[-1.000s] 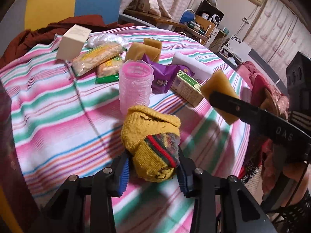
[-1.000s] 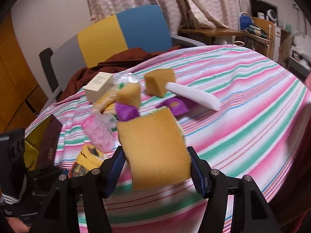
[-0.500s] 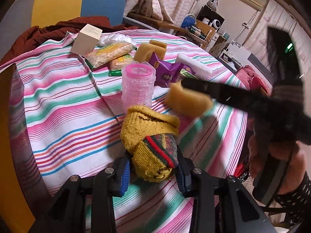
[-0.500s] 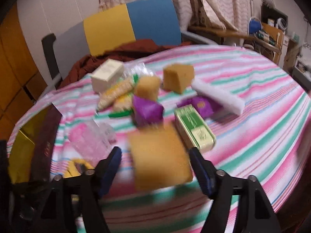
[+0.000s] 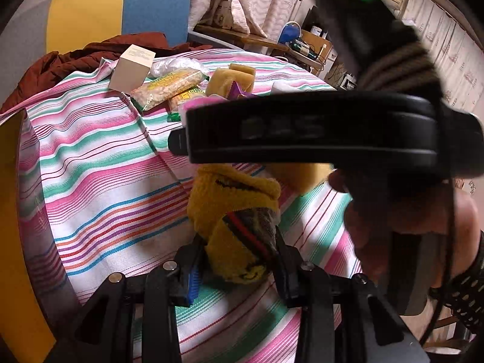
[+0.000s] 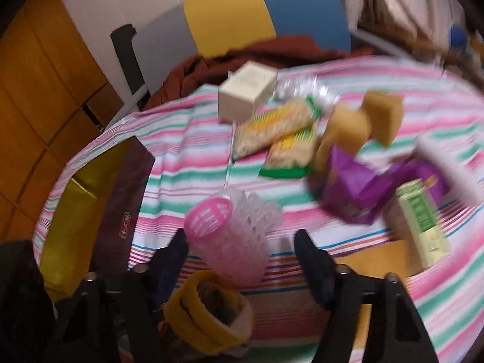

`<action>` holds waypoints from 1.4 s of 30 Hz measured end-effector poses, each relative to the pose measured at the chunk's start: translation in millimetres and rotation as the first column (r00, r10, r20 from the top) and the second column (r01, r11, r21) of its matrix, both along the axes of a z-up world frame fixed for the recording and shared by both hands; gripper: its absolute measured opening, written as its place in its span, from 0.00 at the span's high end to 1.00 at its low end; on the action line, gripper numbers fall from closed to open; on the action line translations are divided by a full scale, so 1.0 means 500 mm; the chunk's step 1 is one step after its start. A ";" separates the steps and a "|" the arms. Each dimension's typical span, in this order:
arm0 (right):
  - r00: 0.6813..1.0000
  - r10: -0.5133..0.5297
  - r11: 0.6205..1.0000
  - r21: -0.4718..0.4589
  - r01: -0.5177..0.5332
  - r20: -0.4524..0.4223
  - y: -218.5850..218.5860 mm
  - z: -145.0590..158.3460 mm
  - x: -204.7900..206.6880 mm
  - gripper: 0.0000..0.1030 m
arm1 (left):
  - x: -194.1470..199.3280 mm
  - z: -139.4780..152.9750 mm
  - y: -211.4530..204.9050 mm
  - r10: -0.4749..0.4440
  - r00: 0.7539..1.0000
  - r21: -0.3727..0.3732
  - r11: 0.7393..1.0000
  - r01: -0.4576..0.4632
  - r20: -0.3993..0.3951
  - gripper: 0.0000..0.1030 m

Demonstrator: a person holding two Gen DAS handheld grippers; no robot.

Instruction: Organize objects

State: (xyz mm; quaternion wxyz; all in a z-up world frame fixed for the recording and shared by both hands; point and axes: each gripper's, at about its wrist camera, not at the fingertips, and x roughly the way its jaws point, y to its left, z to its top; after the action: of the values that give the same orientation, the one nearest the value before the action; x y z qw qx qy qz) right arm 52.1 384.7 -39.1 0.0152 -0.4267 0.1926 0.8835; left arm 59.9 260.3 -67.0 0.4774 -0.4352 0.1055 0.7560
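Striped tablecloth [image 5: 99, 163] spreads ahead of both grippers, curving away to its far edge; a chair [image 6: 263, 12] with yellow and blue back panels and a brown garment [image 5: 60, 60] stand beyond that edge. A bare run of cloth lies ahead-left of the left gripper [image 5: 237, 267].

A gold-lined box [image 6: 87, 211] with dark outer walls stands open to the left of the right gripper [image 6: 242, 260]; its inside is seen only in part, and any contents cannot be made out.

The left gripper is clamped narrowly on a yellow knitted sock [image 5: 236, 220] with a red-and-green striped band, both pads pressing its sides. The sock is bunched between the jaws just above the cloth.

The right gripper's jaws are closing; a pink ribbed roller [image 6: 233, 236] lies on the cloth ahead of them, in line with the gap, and the pads do not press it. A flat yellow sponge [image 6: 390, 257] lies on the cloth just right of the right jaw.

Farther ahead lie a cream box [image 6: 246, 90], two snack packets [image 6: 281, 133], two sponge blocks [image 6: 363, 121], a purple wrapper [image 6: 357, 187], a green carton [image 6: 423, 220] and a white bar cut off at the right.

In the left wrist view the right gripper's black body [image 5: 317, 127] and the hand [image 5: 393, 211] holding it hide most of the right half. The right wrist view is motion-blurred.
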 end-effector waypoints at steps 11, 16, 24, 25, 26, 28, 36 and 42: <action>0.987 -0.135 0.991 0.013 0.136 -0.085 0.030 0.046 0.018 0.64 | 0.010 0.056 -0.066 0.019 1.000 0.079 0.997 -0.019 0.002 0.67; 0.982 -0.147 0.988 -0.059 0.141 -0.121 0.024 0.081 0.021 0.64 | -0.012 0.108 -0.134 0.093 0.995 0.142 0.986 -0.088 -0.031 0.67; 0.984 0.068 0.995 -0.064 -0.079 -0.164 -0.131 0.138 -0.030 0.64 | -0.130 0.094 -0.325 0.406 0.912 0.114 0.905 -0.411 0.064 0.66; 0.981 0.102 0.992 -0.060 -0.113 -0.165 -0.157 0.142 -0.037 0.64 | -0.147 0.090 -0.347 0.441 0.895 0.102 0.889 -0.447 0.074 0.66; 0.978 0.132 0.988 -0.057 -0.143 -0.162 -0.183 0.143 -0.045 0.64 | -0.162 0.084 -0.377 0.472 0.878 0.091 0.873 -0.478 0.084 0.66; 0.970 0.194 0.977 -0.056 -0.204 -0.144 -0.236 0.140 -0.072 0.64 | -0.192 0.075 -0.422 0.530 0.843 0.062 0.842 -0.537 0.093 0.66; 0.951 0.307 0.947 -0.114 -0.300 0.041 -0.401 0.067 -0.235 0.64 | -0.311 0.048 -0.535 0.672 0.732 -0.059 0.740 -0.670 0.112 0.66; 0.969 0.245 0.946 -0.231 -0.229 0.043 -0.436 0.034 -0.316 0.41 | -0.371 0.036 -0.567 0.719 0.686 -0.106 0.695 -0.711 0.113 0.55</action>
State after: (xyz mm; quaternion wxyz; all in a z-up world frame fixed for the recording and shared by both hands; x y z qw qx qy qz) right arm -106.1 166.7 -21.9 -0.1324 -0.4766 0.2377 0.8360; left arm -125.6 -23.2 -49.2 0.1393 -0.5085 -0.0873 0.8453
